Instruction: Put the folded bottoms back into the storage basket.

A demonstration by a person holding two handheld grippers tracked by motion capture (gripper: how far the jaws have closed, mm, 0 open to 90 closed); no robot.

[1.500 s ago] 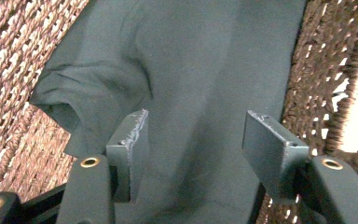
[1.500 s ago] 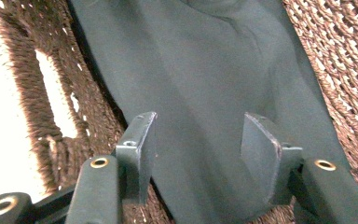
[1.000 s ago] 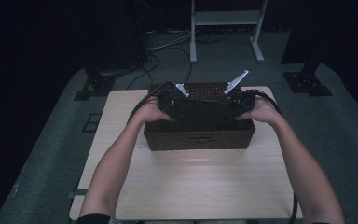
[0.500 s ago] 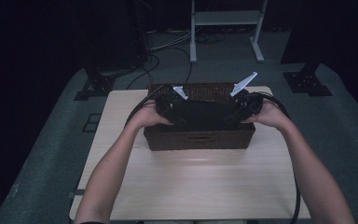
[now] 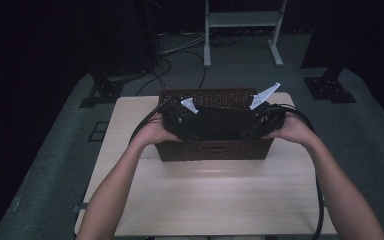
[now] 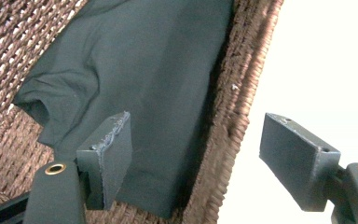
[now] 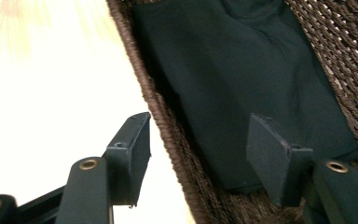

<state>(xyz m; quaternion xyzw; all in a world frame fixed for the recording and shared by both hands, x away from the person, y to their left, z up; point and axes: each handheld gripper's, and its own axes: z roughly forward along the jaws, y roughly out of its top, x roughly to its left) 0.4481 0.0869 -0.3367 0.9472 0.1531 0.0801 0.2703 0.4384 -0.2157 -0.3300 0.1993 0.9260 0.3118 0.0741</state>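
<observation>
A brown wicker basket stands on the light wooden table, with a folded dark garment lying inside it. My left gripper is at the basket's left end and my right gripper at its right end. In the left gripper view the left gripper is open astride the basket's rim, one jaw over the garment. The right gripper straddles the rim the same way, above the garment. Both pairs of jaws have just been opening; neither presses on the rim or the cloth.
A white metal stand and loose cables are on the dark floor beyond the table. Black stand feet sit at the right, another at the left. Bare tabletop lies in front of the basket.
Both hands have drawn outward, apart from each other, toward the basket's two ends and slightly nearer the person. The basket has stayed where it was.
</observation>
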